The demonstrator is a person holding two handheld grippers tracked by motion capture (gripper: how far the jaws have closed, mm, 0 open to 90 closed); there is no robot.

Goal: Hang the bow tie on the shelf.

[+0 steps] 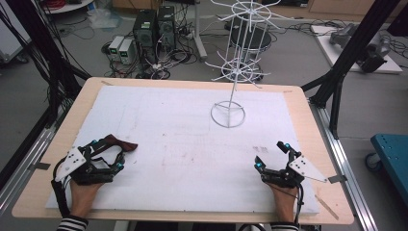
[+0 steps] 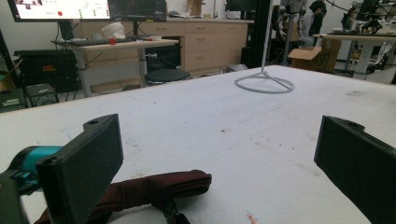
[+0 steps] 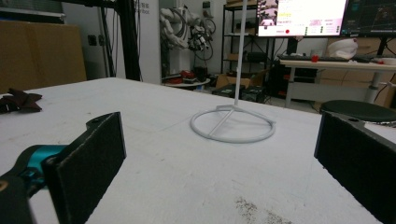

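Note:
A dark red cloth item (image 1: 120,143) lies on the white board (image 1: 183,144) at the near left. My left gripper (image 1: 107,153) rests open beside it, and in the left gripper view the cloth (image 2: 154,189) lies low between the wide-apart jaws, nearer the left one. My right gripper (image 1: 271,155) sits open at the near right with nothing between its jaws. A white wire rack (image 1: 235,72) with radiating hooks stands on a ring base (image 1: 227,114) at the far middle right. Its base ring (image 3: 232,125) shows ahead in the right gripper view, and the cloth (image 3: 18,101) lies far left there.
The board lies on a wooden table (image 1: 317,144) framed by black posts. Beyond the far edge are computer boxes (image 1: 154,29), cables and a stool on the floor. A blue cart (image 1: 392,154) stands at the right.

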